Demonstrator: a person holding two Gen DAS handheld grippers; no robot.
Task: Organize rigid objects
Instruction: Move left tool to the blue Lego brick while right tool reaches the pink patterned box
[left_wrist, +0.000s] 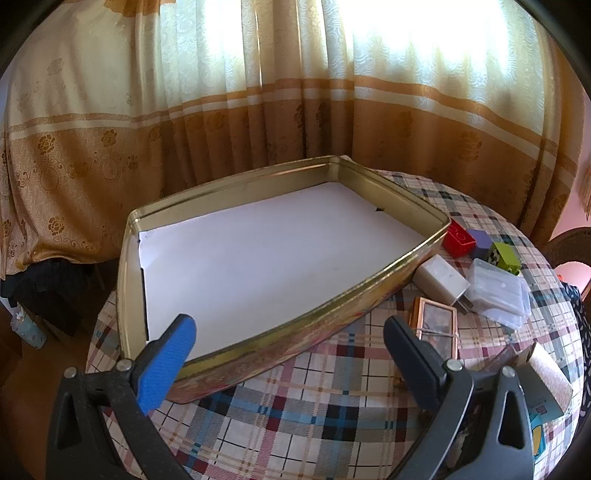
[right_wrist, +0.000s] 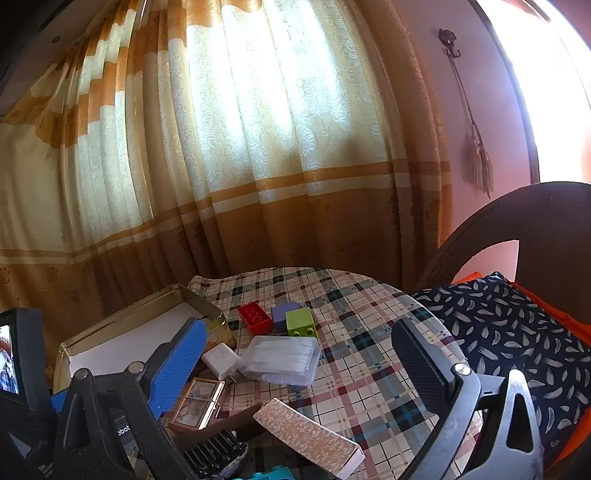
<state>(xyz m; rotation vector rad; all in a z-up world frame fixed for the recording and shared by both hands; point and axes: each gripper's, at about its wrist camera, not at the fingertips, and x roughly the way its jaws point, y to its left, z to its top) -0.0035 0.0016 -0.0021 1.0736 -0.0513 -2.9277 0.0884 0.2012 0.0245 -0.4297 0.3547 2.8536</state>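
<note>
A gold tin tray (left_wrist: 388, 275) (right_wrist: 110, 325) lined with white paper lies on the plaid table with nothing in it. Right of it lie a red brick (left_wrist: 458, 238) (right_wrist: 255, 317), a purple block (left_wrist: 480, 242) (right_wrist: 282, 314), a green brick (left_wrist: 504, 256) (right_wrist: 301, 322), a white charger (left_wrist: 441, 278) (right_wrist: 219, 360), a clear plastic case (left_wrist: 496, 291) (right_wrist: 280, 360) and a copper-framed glass box (left_wrist: 436, 325) (right_wrist: 197, 402). My left gripper (left_wrist: 290, 336) hovers open over the tray's near rim. My right gripper (right_wrist: 299, 354) stands open above the charger and case, holding nothing.
A patterned cardboard box (right_wrist: 310, 435) (left_wrist: 546, 376), a dark ribbed object (right_wrist: 216, 454) and a teal piece (right_wrist: 273, 474) lie at the near edge. A chair with a feather-print cushion (right_wrist: 509, 332) stands right of the table. Curtains (left_wrist: 258, 110) hang behind. The left gripper's device (right_wrist: 22, 362) shows at far left.
</note>
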